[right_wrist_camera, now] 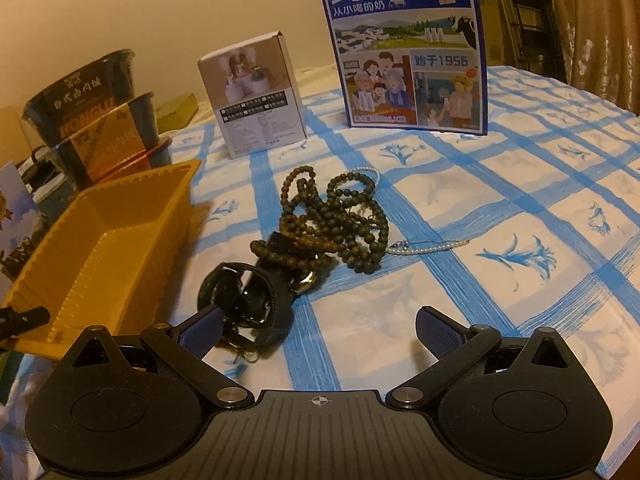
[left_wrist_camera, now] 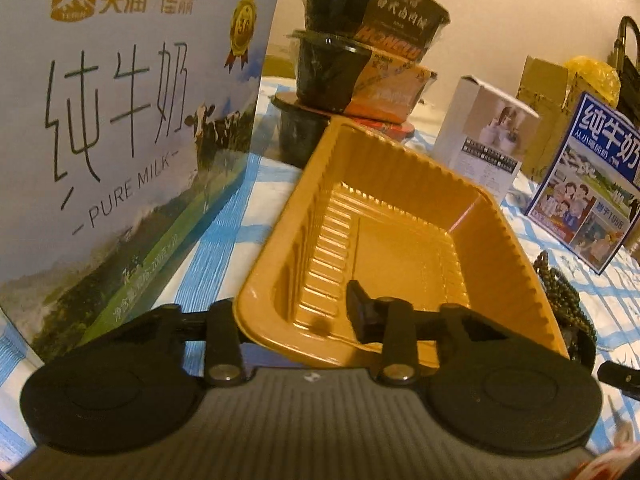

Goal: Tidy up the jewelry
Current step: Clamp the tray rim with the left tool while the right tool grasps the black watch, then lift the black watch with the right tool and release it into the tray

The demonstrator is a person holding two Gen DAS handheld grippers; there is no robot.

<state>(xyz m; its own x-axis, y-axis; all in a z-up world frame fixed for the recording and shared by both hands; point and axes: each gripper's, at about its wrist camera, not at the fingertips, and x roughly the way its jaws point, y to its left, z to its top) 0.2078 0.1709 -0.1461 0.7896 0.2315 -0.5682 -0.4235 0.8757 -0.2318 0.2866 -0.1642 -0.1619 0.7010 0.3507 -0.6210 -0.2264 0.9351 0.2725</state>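
A yellow ribbed plastic tray (left_wrist_camera: 400,216) lies on the checked cloth, with nothing in it. My left gripper (left_wrist_camera: 308,312) straddles the tray's left wall at its near corner, shut on it. One finger (left_wrist_camera: 362,312) is inside against the wall; the other is hidden behind the rim. In the right wrist view the tray (right_wrist_camera: 104,240) is at the left. Beside it lies a tangle of dark bead strings (right_wrist_camera: 332,224) with a thin pearl chain (right_wrist_camera: 424,246) and a black round piece with gold clasps (right_wrist_camera: 240,300). My right gripper (right_wrist_camera: 320,330) hovers open just short of them, its left finger beside the black piece.
A big milk carton (left_wrist_camera: 120,120) stands close to the tray's left side. Stacked instant-noodle bowls (left_wrist_camera: 360,40) are behind the tray. A small white box (right_wrist_camera: 252,96) and a blue milk box (right_wrist_camera: 408,48) stand behind the jewelry. The blue-checked cloth (right_wrist_camera: 520,208) extends right.
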